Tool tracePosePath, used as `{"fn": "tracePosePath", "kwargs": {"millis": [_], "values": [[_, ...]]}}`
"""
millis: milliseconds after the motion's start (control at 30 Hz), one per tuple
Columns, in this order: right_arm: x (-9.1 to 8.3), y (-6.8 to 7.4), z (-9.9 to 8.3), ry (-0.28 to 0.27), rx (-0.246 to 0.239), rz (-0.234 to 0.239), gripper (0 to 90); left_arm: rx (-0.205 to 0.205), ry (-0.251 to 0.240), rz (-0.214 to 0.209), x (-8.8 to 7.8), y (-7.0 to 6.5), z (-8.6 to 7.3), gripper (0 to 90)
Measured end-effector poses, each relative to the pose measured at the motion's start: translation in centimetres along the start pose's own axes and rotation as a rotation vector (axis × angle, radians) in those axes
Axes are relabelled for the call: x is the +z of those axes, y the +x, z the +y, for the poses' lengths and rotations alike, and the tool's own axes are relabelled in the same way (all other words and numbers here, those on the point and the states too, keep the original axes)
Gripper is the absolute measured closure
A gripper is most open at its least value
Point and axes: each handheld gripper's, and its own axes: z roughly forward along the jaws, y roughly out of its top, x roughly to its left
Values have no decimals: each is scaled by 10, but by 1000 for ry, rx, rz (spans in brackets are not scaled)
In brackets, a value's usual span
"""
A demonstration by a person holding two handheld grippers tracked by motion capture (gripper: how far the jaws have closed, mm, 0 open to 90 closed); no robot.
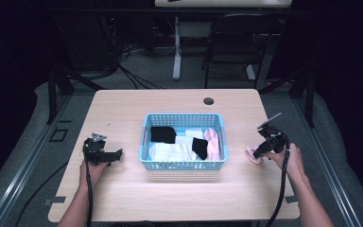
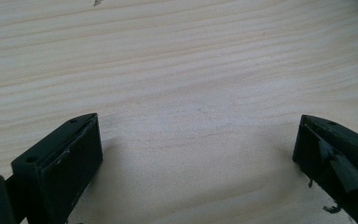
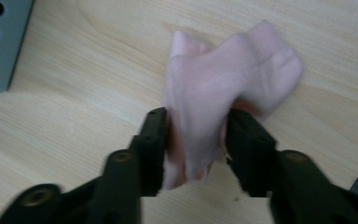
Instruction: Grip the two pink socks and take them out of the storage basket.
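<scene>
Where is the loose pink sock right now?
In the high view the pink sock lies on the table right of the blue basket, between the right gripper jaws.

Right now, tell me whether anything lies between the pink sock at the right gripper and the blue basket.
Nothing visible does. The pink sock sits between the right gripper's jaws on the table, right of the blue basket. Bare wood lies between them; the left gripper is on the basket's far side.
</scene>
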Motion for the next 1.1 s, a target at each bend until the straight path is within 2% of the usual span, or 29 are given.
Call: {"fn": "tracePosePath", "kwargs": {"millis": [33,67,100,133,167,267,333,400,533,567,600,700,800,833,900,933,1000,1100], "values": [[0,0,0,0,0,0,561,0,0,0,0,0,0,11],[-6,-1,-1,-28,1,17,407,0,0,0,0,0,0,11],[-6,-1,-1,-28,1,17,407,0,0,0,0,0,0,11],[-9,-2,-1,-31,-4,27,336,-1,0,0,0,0,0,11],[-17,-1,-3,-66,4,34,236,-1,-1,0,0,0,0,11],[-25,0,-4,-89,1,45,144,-1,0,0,0,0,0,11],[-27,1,-5,-100,4,48,128,-1,0,0,0,0,0,11],[-34,2,-6,-132,-4,69,20,0,0,0,0,0,0,11],[-43,7,-5,-157,-29,76,0,0,0,0,0,0,0,11],[-46,9,-5,-162,-41,74,0,0,0,0,0,0,0,11],[-53,15,-4,-190,-53,78,0,0,0,0,0,0,0,11],[-59,21,-3,-205,-78,86,0,0,0,0,0,0,0,11],[-73,42,2,-243,-126,88,0,0,0,0,0,0,0,11],[-75,45,4,-247,-145,84,0,0,0,0,0,0,0,11],[-76,49,5,-257,-148,86,0,0,0,0,0,0,0,11],[-81,61,9,-256,-179,85,0,0,0,0,0,0,0,11],[-82,65,11,-253,-192,81,0,0,0,0,0,0,0,11],[-86,83,19,-255,-238,88,0,0,0,0,0,0,0,11]]}}
